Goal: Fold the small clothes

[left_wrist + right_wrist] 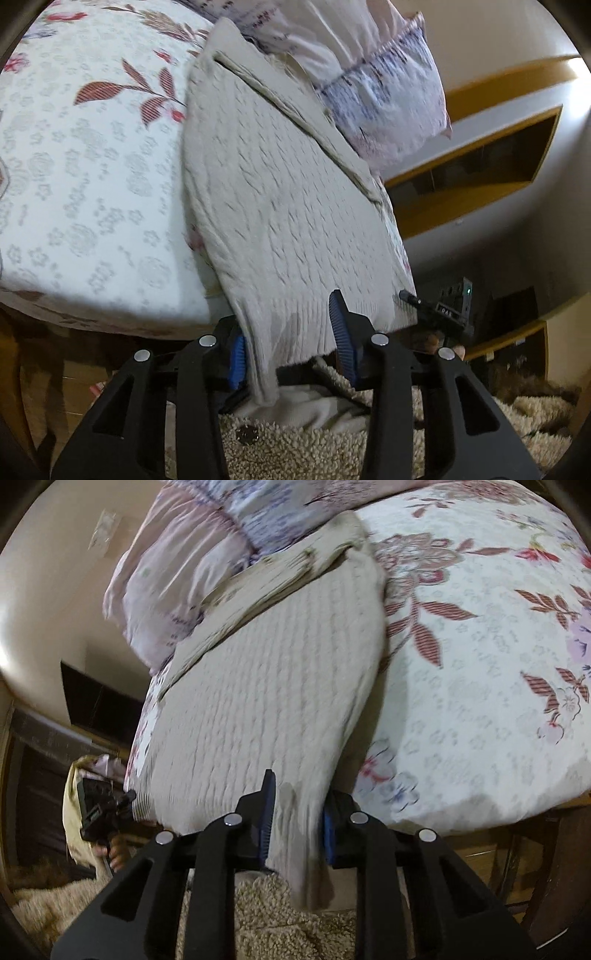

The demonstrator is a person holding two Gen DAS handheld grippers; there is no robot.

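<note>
A cream cable-knit sweater (273, 192) lies on the floral bed sheet (85, 177), its ribbed hem hanging over the bed's edge. My left gripper (291, 343) has its blue-padded jaws on either side of the hem's left corner, with a wide gap between them. My right gripper (297, 821) stands the same way around the hem's right corner; the sweater (266, 686) fills the middle of that view. The other gripper shows at the side of each view: the right one (439, 308) in the left wrist view, the left one (99, 808) in the right wrist view.
Pillows in lilac print (384, 92) lie behind the sweater at the head of the bed. A shaggy beige rug (317, 446) covers the floor below. A yellow-framed shelf (476, 147) is on the wall. The sheet (480, 686) stretches away beside the sweater.
</note>
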